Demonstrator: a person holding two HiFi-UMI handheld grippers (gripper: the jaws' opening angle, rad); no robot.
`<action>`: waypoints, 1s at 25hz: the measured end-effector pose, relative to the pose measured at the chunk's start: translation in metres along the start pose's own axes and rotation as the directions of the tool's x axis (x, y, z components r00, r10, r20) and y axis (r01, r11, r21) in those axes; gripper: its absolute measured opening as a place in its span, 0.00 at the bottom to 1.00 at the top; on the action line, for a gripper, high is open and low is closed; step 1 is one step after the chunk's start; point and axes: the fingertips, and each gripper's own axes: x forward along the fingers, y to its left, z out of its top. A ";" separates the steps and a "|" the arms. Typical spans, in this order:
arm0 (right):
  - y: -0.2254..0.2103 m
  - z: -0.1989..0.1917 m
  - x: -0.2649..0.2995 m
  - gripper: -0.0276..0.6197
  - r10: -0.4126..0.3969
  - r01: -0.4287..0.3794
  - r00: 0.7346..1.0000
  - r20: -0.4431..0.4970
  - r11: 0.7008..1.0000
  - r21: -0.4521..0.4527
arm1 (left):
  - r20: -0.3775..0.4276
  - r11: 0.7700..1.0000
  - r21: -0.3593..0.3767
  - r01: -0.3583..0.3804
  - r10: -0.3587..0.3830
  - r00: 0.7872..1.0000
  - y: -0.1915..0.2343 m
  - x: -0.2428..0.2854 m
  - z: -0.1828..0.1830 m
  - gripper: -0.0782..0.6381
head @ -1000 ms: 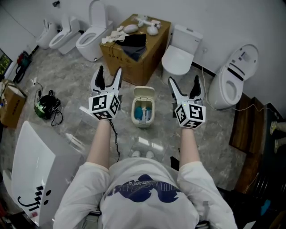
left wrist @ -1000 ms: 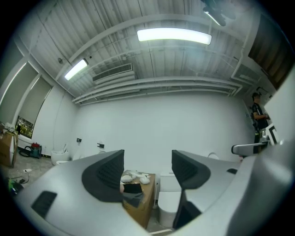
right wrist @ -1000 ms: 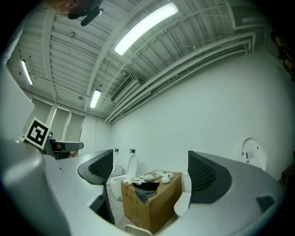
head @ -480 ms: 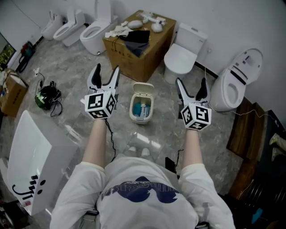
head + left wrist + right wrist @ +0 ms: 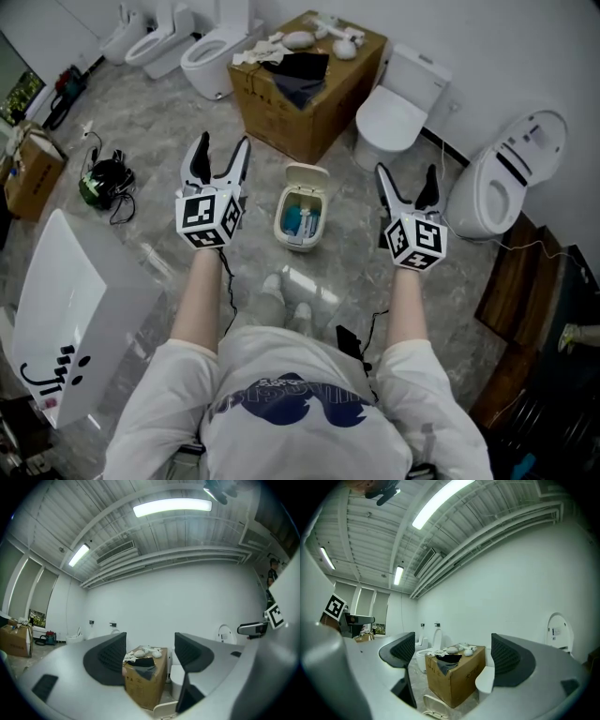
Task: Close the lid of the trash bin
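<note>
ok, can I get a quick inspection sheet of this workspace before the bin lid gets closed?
Surface: grey marbled floor, glossy.
Job's things: trash bin, lid up, items inside.
Clutter: cardboard box with oddments on top; white panel.
Grippers: left tongs and right tongs open, empty, flanking the bin.
Cables: black cable on the floor, left.
Surroundings: toilets along a white wall.

Trash bin [image 5: 298, 246] contents too small for identification; its body below both gripper views' bottom edge.
</note>
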 end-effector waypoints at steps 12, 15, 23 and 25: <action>0.025 -0.039 0.072 0.81 0.030 -0.034 0.997 -0.071 0.998 -0.049 | -0.029 0.998 -0.024 0.056 -0.057 0.998 0.028 0.075 -0.035 0.53; 0.030 -0.054 0.099 0.81 0.048 -0.056 0.992 -0.118 0.996 -0.071 | -0.043 0.997 -0.034 0.073 -0.075 0.996 0.038 0.103 -0.044 0.53; 0.056 -0.121 0.168 0.81 0.193 -0.258 0.917 -0.349 0.954 -0.151 | -0.101 0.995 -0.070 0.073 -0.080 0.992 0.073 0.163 -0.083 0.53; 0.064 -0.142 0.182 0.80 0.234 -0.315 0.882 -0.409 0.938 -0.144 | -0.115 0.994 -0.077 0.073 -0.081 0.990 0.081 0.174 -0.094 0.53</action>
